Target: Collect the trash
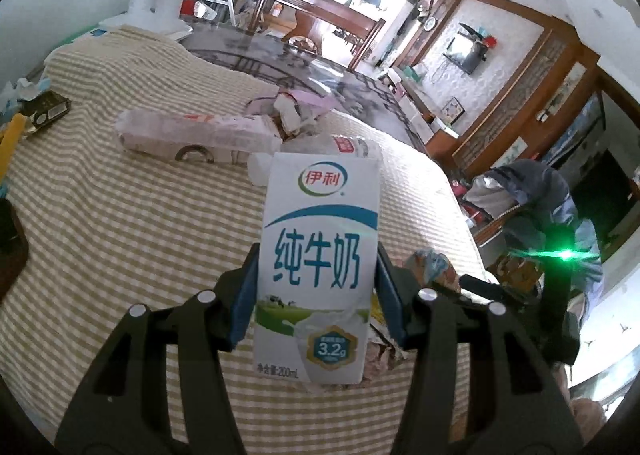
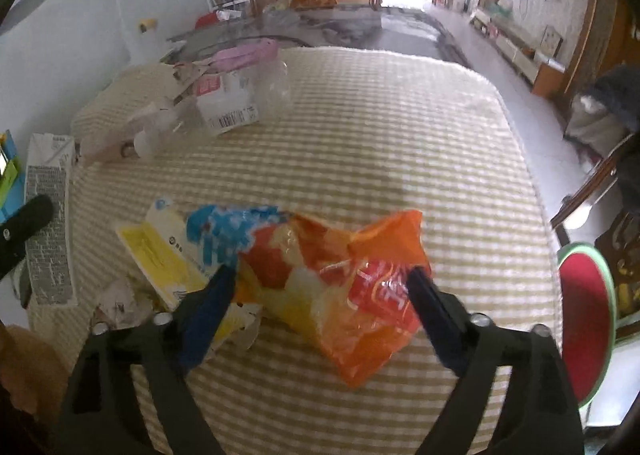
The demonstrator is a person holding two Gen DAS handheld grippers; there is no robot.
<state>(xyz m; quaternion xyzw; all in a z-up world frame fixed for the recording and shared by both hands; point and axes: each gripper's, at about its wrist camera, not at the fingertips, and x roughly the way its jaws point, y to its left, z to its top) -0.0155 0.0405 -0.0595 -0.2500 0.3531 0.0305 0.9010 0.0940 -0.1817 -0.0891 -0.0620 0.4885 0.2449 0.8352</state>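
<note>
- Left wrist view: your left gripper (image 1: 316,275) has its blue pads pressed on both sides of the milk carton (image 1: 318,255), which stands upright between them. Whether the carton is lifted or resting on the checked cloth (image 1: 120,235) cannot be told.
- So one piece of trash is in your grip, but no bin or bag shows in either view, and nothing looks collected yet.
- Your right gripper (image 2: 324,283) is wide open, its jaws either side of the orange wrapper (image 2: 340,279). The wrapper lies crumpled on the cloth, and the jaws have not closed on it.
- Just left of the wrapper lie a yellow box (image 2: 160,255) and a bit of crumpled paper (image 2: 120,301), both untouched.
- Farther back on the cloth a clear bottle (image 2: 240,99) lies on its side beside torn packaging (image 2: 180,79), well apart from both grippers.
- By my reading you are early in the job: one item held, one about to be gripped, at least four more left on the cloth.
</note>
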